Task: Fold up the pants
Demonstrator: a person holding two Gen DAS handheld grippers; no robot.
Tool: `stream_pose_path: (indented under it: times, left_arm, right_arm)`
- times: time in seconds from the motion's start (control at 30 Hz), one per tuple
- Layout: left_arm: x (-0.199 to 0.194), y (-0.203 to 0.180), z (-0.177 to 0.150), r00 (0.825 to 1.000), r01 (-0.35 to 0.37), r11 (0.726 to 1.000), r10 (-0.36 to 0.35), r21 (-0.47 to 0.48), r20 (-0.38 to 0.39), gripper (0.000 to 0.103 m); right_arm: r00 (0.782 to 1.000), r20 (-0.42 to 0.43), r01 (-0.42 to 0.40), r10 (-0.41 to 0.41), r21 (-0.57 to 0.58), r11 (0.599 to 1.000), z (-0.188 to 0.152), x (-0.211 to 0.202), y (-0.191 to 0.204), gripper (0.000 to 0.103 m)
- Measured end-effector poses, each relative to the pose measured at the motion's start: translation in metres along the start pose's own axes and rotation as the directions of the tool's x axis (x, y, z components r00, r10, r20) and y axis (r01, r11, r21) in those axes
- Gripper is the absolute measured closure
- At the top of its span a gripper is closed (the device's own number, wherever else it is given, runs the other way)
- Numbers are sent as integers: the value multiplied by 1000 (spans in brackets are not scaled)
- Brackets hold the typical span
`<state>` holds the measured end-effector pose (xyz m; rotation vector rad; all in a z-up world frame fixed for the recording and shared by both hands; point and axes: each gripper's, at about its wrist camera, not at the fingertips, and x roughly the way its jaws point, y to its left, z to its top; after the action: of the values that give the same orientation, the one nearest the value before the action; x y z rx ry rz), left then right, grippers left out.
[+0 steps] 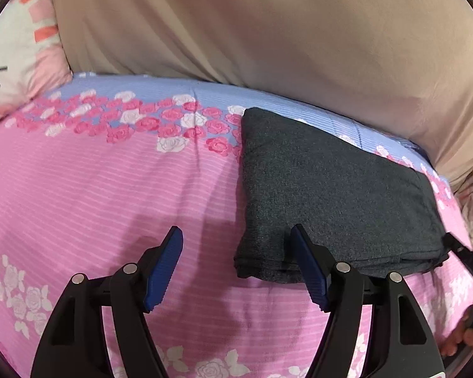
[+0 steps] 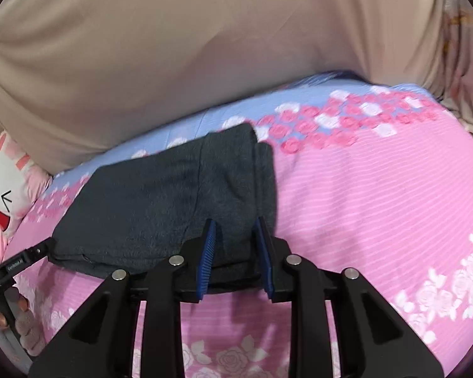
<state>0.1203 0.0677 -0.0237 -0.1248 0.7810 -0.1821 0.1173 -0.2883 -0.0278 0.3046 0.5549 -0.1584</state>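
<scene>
The dark grey pants [image 1: 331, 189] lie folded into a thick rectangle on the pink floral bedsheet [image 1: 110, 189]. My left gripper [image 1: 236, 236] is open and empty, just in front of the pants' near left corner, its right finger over the fabric edge. In the right wrist view the pants [image 2: 148, 201] lie centre left. My right gripper [image 2: 235, 230] has its blue pads narrowly apart around a raised fold at the pants' right end, and I cannot tell whether they pinch it. The other gripper shows at the left edge of that view [image 2: 22, 261].
A beige fabric-covered wall or headboard [image 1: 268, 31] rises behind the bed. A white and pink cartoon pillow [image 1: 19, 63] sits at the far left, also in the right wrist view [image 2: 3, 195]. The sheet turns blue [image 1: 160, 85] at the far edge.
</scene>
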Motion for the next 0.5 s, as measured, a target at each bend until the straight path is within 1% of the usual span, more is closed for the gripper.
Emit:
stream_pose_path:
  times: [0.03, 0.1, 0.17, 0.2, 0.27, 0.33, 0.4, 0.5]
  left_arm:
    - [-1, -2, -1, 1000, -9, 1000, 9, 14, 8, 35]
    - [-4, -9, -3, 999, -37, 998, 36, 50, 31, 35]
    - [-6, -15, -5, 997, -57, 995, 53, 78, 49, 35]
    - [-7, -18, -6, 997, -63, 994, 58, 93, 58, 35]
    - [-8, -22, -7, 995, -77, 991, 70, 110, 69, 35]
    - [-9, -23, -7, 994, -85, 989, 77, 117, 76, 35]
    - [-9, -24, -8, 993, -93, 988, 83, 122, 83, 35]
    - [-9, -25, -8, 992, -100, 987, 89, 126, 90, 35]
  right_arm:
    - [1000, 10, -2, 2, -1, 1000, -3, -3, 1, 78]
    - [999, 22, 26, -25, -27, 999, -4, -3, 6, 78]
    - [997, 4, 79, -79, -71, 994, -7, 3, 12, 77]
    - [996, -12, 89, -90, -81, 993, -9, 7, 14, 76]
    - [996, -7, 91, -92, -78, 993, -8, 7, 14, 75]
    - [996, -13, 88, -89, -65, 994, -7, 9, 11, 73]
    - [996, -15, 85, -86, -50, 995, -7, 10, 7, 69]
    - [997, -8, 82, -82, -34, 996, -7, 8, 4, 65]
